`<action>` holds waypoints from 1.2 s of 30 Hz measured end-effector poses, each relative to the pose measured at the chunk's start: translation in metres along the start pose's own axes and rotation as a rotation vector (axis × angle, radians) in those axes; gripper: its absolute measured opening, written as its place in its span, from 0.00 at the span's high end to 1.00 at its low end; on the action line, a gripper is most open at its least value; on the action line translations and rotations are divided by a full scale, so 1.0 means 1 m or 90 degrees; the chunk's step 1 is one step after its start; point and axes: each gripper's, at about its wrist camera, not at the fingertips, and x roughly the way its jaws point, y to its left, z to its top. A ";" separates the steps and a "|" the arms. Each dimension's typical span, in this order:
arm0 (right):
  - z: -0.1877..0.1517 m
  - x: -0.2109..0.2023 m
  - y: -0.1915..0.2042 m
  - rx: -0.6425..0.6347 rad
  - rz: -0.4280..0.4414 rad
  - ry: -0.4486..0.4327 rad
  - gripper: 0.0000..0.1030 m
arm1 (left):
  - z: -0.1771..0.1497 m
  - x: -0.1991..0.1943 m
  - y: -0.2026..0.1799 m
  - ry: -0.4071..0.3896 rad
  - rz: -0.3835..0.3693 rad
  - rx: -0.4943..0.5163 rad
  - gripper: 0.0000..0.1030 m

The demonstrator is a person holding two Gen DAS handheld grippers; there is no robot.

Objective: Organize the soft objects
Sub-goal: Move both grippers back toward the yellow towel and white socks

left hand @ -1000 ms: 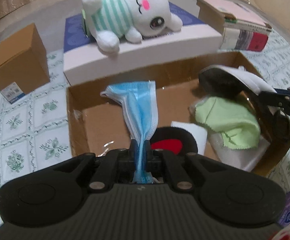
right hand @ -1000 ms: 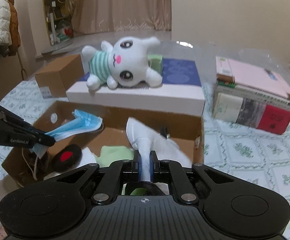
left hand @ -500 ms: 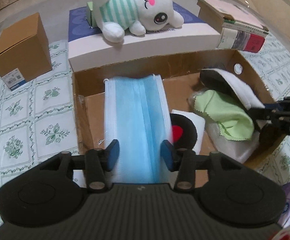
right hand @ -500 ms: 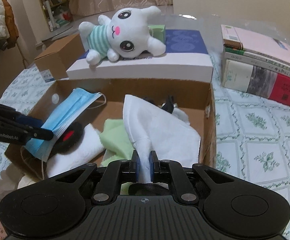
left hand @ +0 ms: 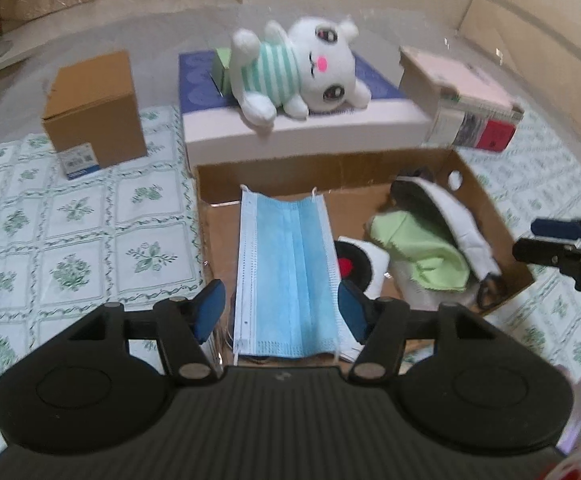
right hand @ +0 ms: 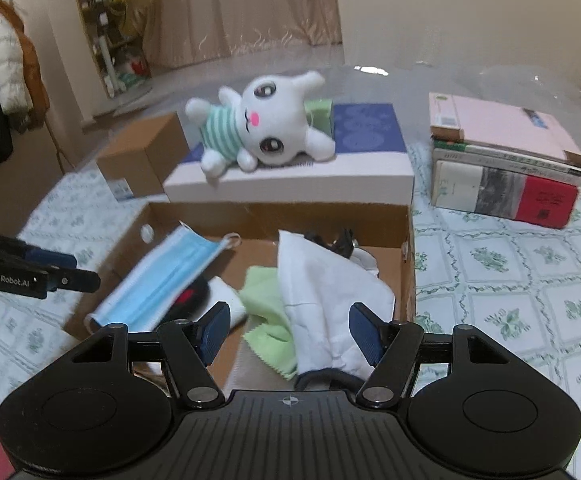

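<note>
A pleated blue mask (left hand: 288, 276) lies flat in the cardboard box (left hand: 486, 208), mid-frame, beside crumpled green cloth (left hand: 420, 248). Both left tongs (left hand: 282, 312) and right tongs (right hand: 290, 330) gape wide, holding nothing.

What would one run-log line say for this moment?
left hand-held gripper: open | right hand-held gripper: open | blue pleated face mask and white cloth: in open cardboard box

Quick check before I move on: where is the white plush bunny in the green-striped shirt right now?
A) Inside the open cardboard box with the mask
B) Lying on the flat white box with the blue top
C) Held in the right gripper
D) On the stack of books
B: the white plush bunny in the green-striped shirt lies on the flat white box with the blue top, behind the open cardboard box.
</note>
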 end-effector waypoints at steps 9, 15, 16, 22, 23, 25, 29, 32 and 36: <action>-0.029 -0.086 0.032 0.037 0.021 -0.054 0.36 | -0.041 -0.089 -0.016 -0.080 0.019 -0.032 0.43; -0.060 -0.136 0.053 0.048 0.032 -0.085 0.36 | -0.083 -0.149 -0.026 -0.127 0.025 -0.069 0.41; -0.067 -0.142 0.057 0.048 0.033 -0.088 0.35 | -0.090 -0.159 -0.029 -0.135 0.029 -0.076 0.41; -0.109 -0.171 0.075 0.058 0.042 -0.097 0.35 | -0.137 -0.203 -0.045 -0.166 0.041 -0.100 0.38; -0.115 -0.175 0.077 0.057 0.039 -0.098 0.35 | -0.145 -0.208 -0.049 -0.167 0.044 -0.100 0.38; -0.127 -0.182 0.079 0.055 0.033 -0.095 0.35 | -0.161 -0.216 -0.054 -0.172 0.050 -0.110 0.38; -0.152 -0.195 0.084 0.056 0.033 -0.087 0.35 | -0.191 -0.225 -0.070 -0.171 0.067 -0.102 0.37; -0.171 -0.203 0.085 0.062 0.032 -0.081 0.35 | -0.217 -0.230 -0.079 -0.175 0.075 -0.116 0.37; -0.189 -0.213 0.086 0.054 0.019 -0.070 0.35 | -0.243 -0.238 -0.085 -0.178 0.072 -0.135 0.37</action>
